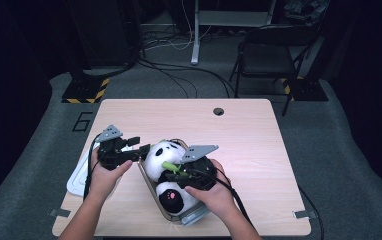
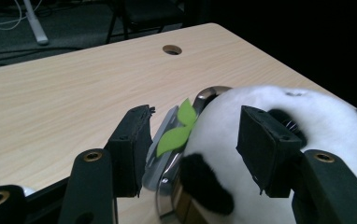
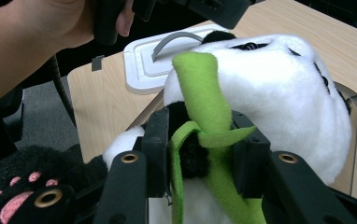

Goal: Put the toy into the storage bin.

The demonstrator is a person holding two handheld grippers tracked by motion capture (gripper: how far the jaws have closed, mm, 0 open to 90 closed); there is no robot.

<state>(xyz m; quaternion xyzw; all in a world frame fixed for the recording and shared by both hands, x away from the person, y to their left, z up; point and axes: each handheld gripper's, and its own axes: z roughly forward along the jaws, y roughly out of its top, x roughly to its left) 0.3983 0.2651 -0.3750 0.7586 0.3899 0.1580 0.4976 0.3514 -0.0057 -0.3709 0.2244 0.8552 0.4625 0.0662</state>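
Panda plush [image 1: 165, 160] lying in a clear container [image 1: 155, 198] at lower centre of the high view, on the desk [image 1: 239, 135], white lid [image 1: 77, 179] at lower left. Right tongs [image 3: 200, 140] clamped narrow on its green bamboo stalk [image 3: 204, 98] and a black paw. Left tongs [image 2: 190, 149] parted about halfway beside the head, pads pressing nothing, green leaf [image 2: 179, 130] between them.

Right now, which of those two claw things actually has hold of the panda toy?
The right gripper: its jaws pinch the panda's green bamboo stalk. The left gripper stands open beside the panda's head, pressing nothing.
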